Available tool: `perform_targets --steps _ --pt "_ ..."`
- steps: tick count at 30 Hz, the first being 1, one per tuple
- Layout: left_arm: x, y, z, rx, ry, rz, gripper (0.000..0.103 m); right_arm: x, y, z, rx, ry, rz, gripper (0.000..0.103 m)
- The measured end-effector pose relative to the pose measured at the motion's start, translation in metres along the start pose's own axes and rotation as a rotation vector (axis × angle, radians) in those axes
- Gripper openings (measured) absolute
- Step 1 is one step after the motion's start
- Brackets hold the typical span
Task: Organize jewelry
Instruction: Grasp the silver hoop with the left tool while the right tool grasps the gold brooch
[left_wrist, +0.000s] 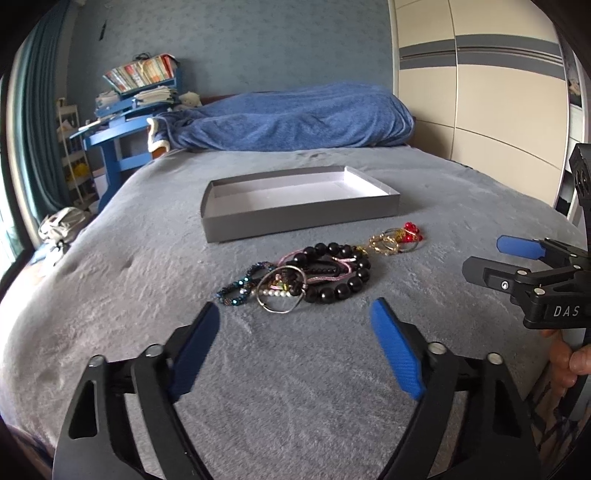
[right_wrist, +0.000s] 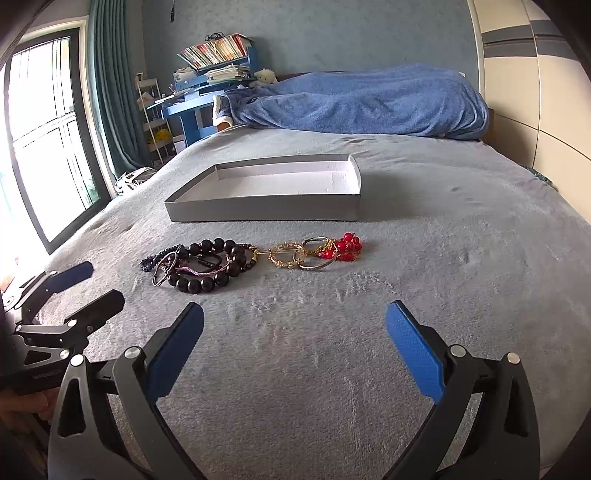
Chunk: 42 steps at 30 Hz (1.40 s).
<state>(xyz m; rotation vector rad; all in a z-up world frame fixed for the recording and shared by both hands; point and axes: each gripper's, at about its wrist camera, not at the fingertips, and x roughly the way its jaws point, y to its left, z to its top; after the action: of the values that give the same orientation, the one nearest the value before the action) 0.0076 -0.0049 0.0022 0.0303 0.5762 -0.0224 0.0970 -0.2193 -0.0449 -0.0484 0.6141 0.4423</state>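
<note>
A pile of jewelry lies on the grey bed cover in front of a shallow grey box (left_wrist: 301, 218) (right_wrist: 264, 212), which is empty. The pile holds a black bead bracelet (left_wrist: 341, 275) (right_wrist: 210, 275), a dark blue beaded bracelet (left_wrist: 236, 286), a silver ring bangle (left_wrist: 282, 295), gold hoops (left_wrist: 384, 242) (right_wrist: 286, 254) and red beads (left_wrist: 412, 230) (right_wrist: 345, 245). My left gripper (left_wrist: 295, 317) is open and empty, just short of the pile. My right gripper (right_wrist: 295, 317) is open and empty, short of the gold hoops; it also shows in the left wrist view (left_wrist: 484, 258).
A rumpled blue blanket (left_wrist: 295, 122) (right_wrist: 365, 99) lies across the head of the bed. A blue desk (left_wrist: 118, 136) stacked with books stands at the back left. A cream wardrobe (left_wrist: 480, 92) lines the right side. A window with green curtains (right_wrist: 110, 85) is on the left.
</note>
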Motion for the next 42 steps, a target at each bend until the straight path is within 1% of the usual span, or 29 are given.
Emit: perform_targets --steps 5,7,11,20,23,30,32,37,40,41,42 --pt "0.002 -0.001 -0.001 -0.001 0.002 0.002 0.078 0.003 0.001 0.0 -0.001 0.006 -0.003 0.098" --pt "0.002 -0.001 -0.002 -0.002 0.004 0.001 0.074 0.004 0.001 0.0 -0.001 0.007 -0.003 0.098" --pt "0.004 0.0 -0.002 -0.005 0.012 0.0 0.071 0.004 0.001 0.0 -0.001 0.005 -0.003 0.098" --pt "0.008 0.003 -0.003 -0.012 0.023 0.016 0.071 0.006 0.001 0.001 0.003 0.006 0.0 0.098" --pt "0.012 0.004 -0.001 -0.008 0.028 0.025 0.074 0.008 0.0 0.002 0.005 0.011 0.005 0.098" --pt "0.025 0.002 0.006 0.02 0.037 0.013 0.074 0.016 -0.003 0.007 0.012 0.018 0.014 0.098" --pt "0.03 0.001 0.008 0.027 0.041 0.008 0.072 0.017 -0.004 0.009 0.017 0.019 0.018 0.098" --pt "0.05 -0.001 0.011 0.044 0.103 -0.015 0.05 0.024 -0.008 0.013 0.022 0.028 0.012 0.098" --pt "0.057 0.0 0.01 0.038 0.138 -0.021 0.041 0.033 -0.013 0.019 0.024 0.036 0.001 0.097" --pt "0.058 0.001 0.009 0.035 0.145 -0.021 0.04 0.035 -0.014 0.02 0.026 0.037 -0.001 0.095" --pt "0.06 0.001 0.009 0.032 0.151 -0.02 0.036 0.039 -0.016 0.022 0.029 0.041 -0.005 0.092"
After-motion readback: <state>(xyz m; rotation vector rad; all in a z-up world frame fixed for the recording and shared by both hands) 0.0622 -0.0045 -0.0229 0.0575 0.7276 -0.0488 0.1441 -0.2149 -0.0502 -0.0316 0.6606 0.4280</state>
